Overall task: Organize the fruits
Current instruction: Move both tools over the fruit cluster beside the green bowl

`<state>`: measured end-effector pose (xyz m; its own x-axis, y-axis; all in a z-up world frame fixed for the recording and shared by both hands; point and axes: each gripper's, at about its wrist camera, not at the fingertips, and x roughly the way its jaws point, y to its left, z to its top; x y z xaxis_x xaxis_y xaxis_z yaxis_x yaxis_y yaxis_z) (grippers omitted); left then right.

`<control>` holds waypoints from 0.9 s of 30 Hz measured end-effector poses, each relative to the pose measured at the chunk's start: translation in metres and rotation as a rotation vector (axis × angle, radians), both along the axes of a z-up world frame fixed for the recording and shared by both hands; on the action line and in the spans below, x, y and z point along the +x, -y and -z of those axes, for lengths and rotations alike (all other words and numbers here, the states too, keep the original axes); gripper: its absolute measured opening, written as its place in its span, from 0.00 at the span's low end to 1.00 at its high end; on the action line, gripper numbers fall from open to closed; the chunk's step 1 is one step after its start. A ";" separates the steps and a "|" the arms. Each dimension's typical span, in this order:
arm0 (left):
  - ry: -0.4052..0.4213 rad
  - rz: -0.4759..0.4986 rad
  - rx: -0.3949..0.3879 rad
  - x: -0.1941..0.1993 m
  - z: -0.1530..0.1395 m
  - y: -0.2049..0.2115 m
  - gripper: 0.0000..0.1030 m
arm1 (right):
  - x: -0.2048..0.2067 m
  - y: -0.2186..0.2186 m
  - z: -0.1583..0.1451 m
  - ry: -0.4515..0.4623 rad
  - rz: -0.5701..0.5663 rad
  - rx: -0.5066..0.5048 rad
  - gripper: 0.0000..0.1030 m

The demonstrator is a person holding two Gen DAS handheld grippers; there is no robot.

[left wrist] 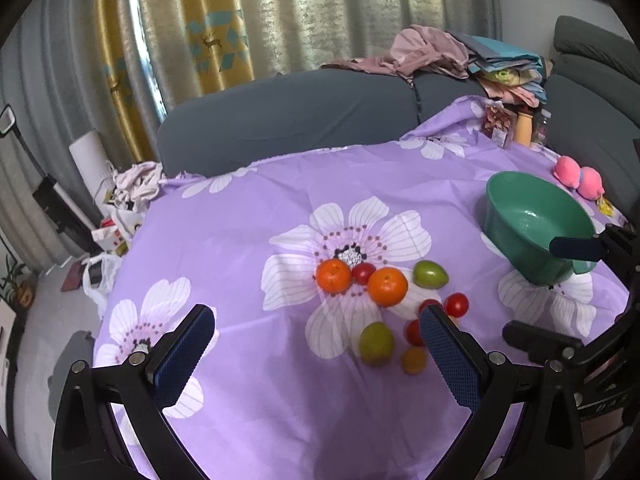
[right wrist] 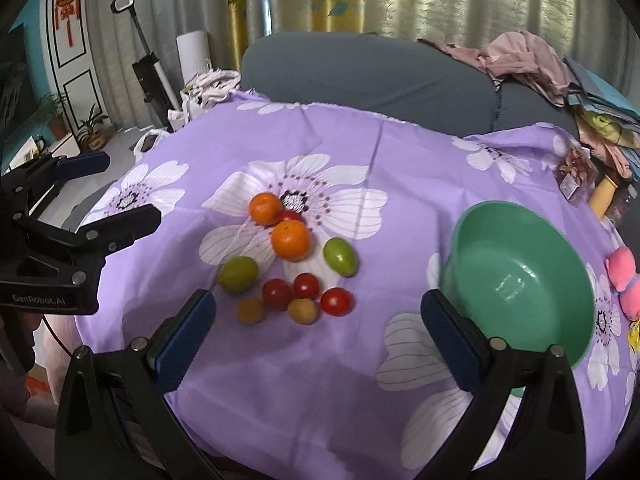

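Observation:
On the purple flowered cloth (left wrist: 248, 248) lies a loose cluster of fruit: two oranges (left wrist: 387, 286) (right wrist: 290, 239), two green fruits (left wrist: 376, 343) (right wrist: 339, 256), several red cherry tomatoes (right wrist: 337, 301) and two small yellow-brown fruits (right wrist: 250, 310). An empty green bowl (left wrist: 536, 220) (right wrist: 520, 280) stands to the right of them. My left gripper (left wrist: 316, 332) hovers open just short of the fruit, empty. My right gripper (right wrist: 318, 304) is open too, between the fruit and the bowl, holding nothing. Each gripper shows at the edge of the other's view.
A grey sofa (left wrist: 288, 120) with piled clothes (left wrist: 432, 54) runs behind the table. Pink plush toys (left wrist: 580, 178), a packet and bottles (left wrist: 524, 128) sit at the far right of the cloth. Bags and a vacuum stand on the floor at left (right wrist: 152, 76).

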<state>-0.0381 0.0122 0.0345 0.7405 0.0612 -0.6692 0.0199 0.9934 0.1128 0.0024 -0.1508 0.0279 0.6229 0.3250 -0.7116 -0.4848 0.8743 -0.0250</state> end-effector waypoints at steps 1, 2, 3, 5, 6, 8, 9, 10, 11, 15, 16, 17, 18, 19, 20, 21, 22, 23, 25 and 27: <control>-0.005 0.000 -0.003 0.000 0.002 -0.001 0.99 | 0.001 -0.003 0.000 -0.004 0.000 -0.005 1.00; -0.009 0.001 -0.005 0.001 0.003 -0.003 0.99 | 0.001 -0.006 0.001 -0.007 -0.002 -0.012 1.00; -0.013 0.002 -0.007 0.001 0.004 -0.003 0.99 | 0.001 -0.008 0.003 -0.011 -0.001 -0.020 1.00; -0.020 0.004 -0.012 0.002 0.005 -0.004 0.99 | 0.003 -0.012 0.006 -0.016 0.002 -0.024 1.00; -0.025 0.006 -0.014 0.003 0.006 -0.005 0.99 | 0.003 -0.012 0.006 -0.019 0.003 -0.025 1.00; -0.028 0.007 -0.015 0.004 0.007 -0.005 0.99 | 0.004 -0.013 0.006 -0.022 0.003 -0.024 1.00; -0.029 0.008 -0.016 0.004 0.007 -0.005 0.99 | 0.004 -0.014 0.005 -0.020 0.003 -0.025 1.00; -0.030 0.010 -0.017 0.004 0.007 -0.005 0.99 | 0.004 -0.013 0.006 -0.019 0.002 -0.025 1.00; -0.031 0.012 -0.017 0.005 0.007 -0.005 0.99 | 0.004 -0.013 0.006 -0.018 0.002 -0.027 1.00; -0.035 0.016 -0.015 0.006 0.008 -0.005 0.99 | 0.003 -0.015 0.007 -0.019 0.002 -0.029 1.00; -0.036 0.017 -0.015 0.006 0.009 -0.004 0.99 | 0.004 -0.014 0.007 -0.020 -0.001 -0.028 1.00; -0.036 0.017 -0.015 0.007 0.009 -0.004 0.99 | 0.004 -0.013 0.007 -0.022 -0.002 -0.027 1.00; -0.038 0.018 -0.016 0.007 0.009 -0.004 0.99 | 0.004 -0.014 0.007 -0.024 -0.003 -0.028 1.00; -0.039 0.019 -0.017 0.007 0.009 -0.004 0.99 | 0.003 -0.014 0.009 -0.023 -0.005 -0.028 1.00; -0.039 0.022 -0.018 0.007 0.010 -0.003 0.99 | 0.003 -0.014 0.009 -0.024 -0.007 -0.028 1.00; -0.037 0.024 -0.018 0.007 0.010 -0.003 0.99 | 0.003 -0.014 0.010 -0.025 -0.008 -0.027 1.00; -0.037 0.028 -0.019 0.007 0.010 -0.003 0.99 | 0.003 -0.014 0.010 -0.026 -0.008 -0.026 1.00; -0.039 0.031 -0.022 0.007 0.010 -0.002 0.99 | 0.003 -0.015 0.011 -0.027 -0.008 -0.024 1.00; -0.046 0.035 -0.032 0.008 0.011 -0.003 0.99 | 0.003 -0.014 0.012 -0.030 -0.006 -0.020 1.00; -0.065 0.041 -0.069 0.010 0.013 -0.007 0.99 | 0.003 -0.015 0.014 -0.034 -0.004 -0.014 1.00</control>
